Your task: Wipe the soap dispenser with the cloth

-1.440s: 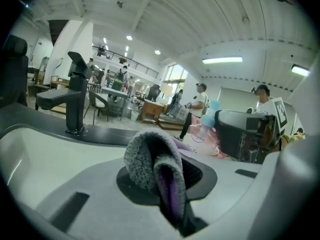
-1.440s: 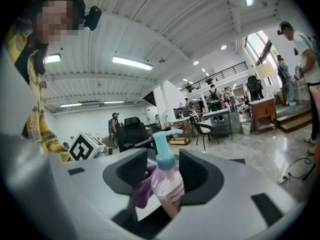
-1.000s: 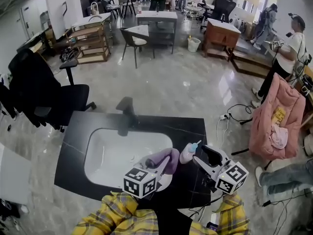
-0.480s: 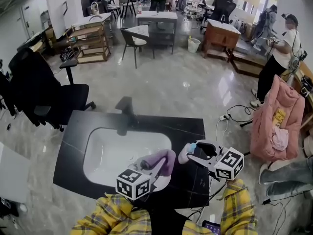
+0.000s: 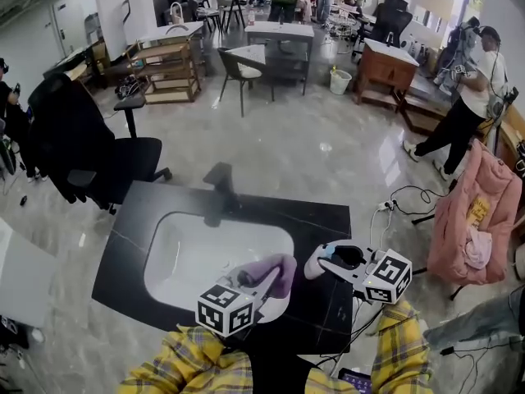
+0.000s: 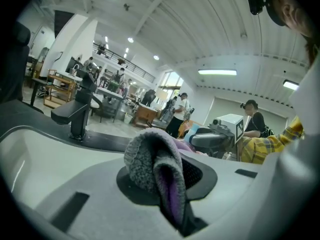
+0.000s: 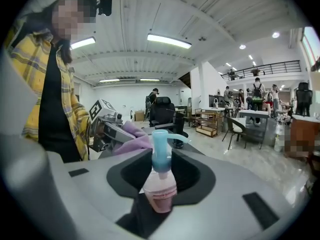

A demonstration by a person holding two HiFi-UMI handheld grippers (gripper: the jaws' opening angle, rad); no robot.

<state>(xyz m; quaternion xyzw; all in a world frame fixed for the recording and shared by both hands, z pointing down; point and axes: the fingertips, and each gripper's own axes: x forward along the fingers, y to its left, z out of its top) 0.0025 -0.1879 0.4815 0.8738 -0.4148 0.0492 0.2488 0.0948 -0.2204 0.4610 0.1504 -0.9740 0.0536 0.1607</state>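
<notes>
There, the jaws of my right gripper (image 5: 322, 260) have just closed partway onto the soap dispenser (image 7: 160, 188), pinning it over the black counter (image 5: 328, 220) right of the sink (image 5: 184, 245), so my left gripper (image 5: 277, 274), clamped on the cloth (image 6: 150, 159), can start wiping.

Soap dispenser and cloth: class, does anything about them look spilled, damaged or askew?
Nothing stands out. The soap dispenser sits intact, pump in place, between the jaws of the right gripper, which have just been closing on it; no spill shows. The cloth is bunched in the left gripper.

Black faucet (image 5: 218, 189) (behind white basin (image 5: 197, 257))
</notes>
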